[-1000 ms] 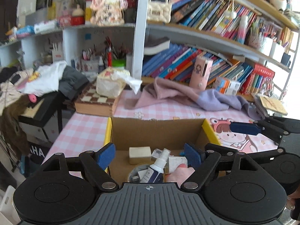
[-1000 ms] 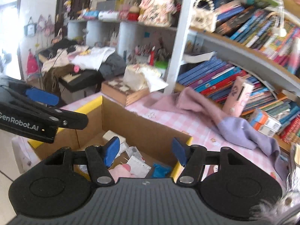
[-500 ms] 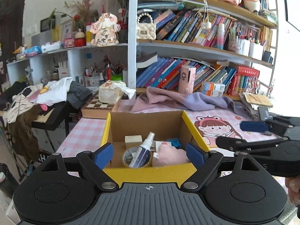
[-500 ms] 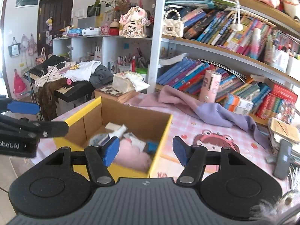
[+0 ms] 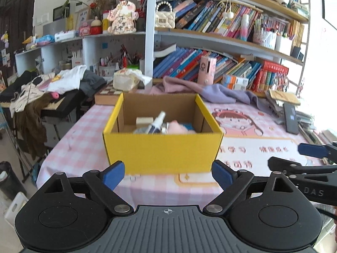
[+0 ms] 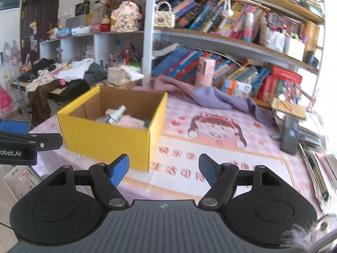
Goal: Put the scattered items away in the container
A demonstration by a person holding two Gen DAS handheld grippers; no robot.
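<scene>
A yellow cardboard box (image 5: 162, 147) (image 6: 105, 136) stands on the pink checked tablecloth. Inside it lie a white spray bottle (image 5: 157, 122) (image 6: 115, 113), a pink soft item (image 5: 179, 126) (image 6: 130, 121), a beige block (image 5: 144, 119) and other small things. My left gripper (image 5: 167, 175) hangs in front of the box's near wall, its jaws opening with nothing between them. My right gripper (image 6: 163, 169) is near the box's front right corner, jaws opening and empty. Each gripper shows at the edge of the other's view: the right gripper (image 5: 309, 158), the left gripper (image 6: 27, 141).
A pink and lilac cloth (image 5: 210, 88) lies behind the box below shelves of books (image 5: 210, 63). A chessboard box (image 5: 109, 93) with a tissue pack stands back left. A dark phone (image 6: 289, 135) and stacked papers sit at the right. A cluttered side table with clothes (image 5: 52, 84) is left.
Both grippers have drawn back from over the box, so the whole box now shows ahead of them. Both pairs of jaws stand wider apart.
</scene>
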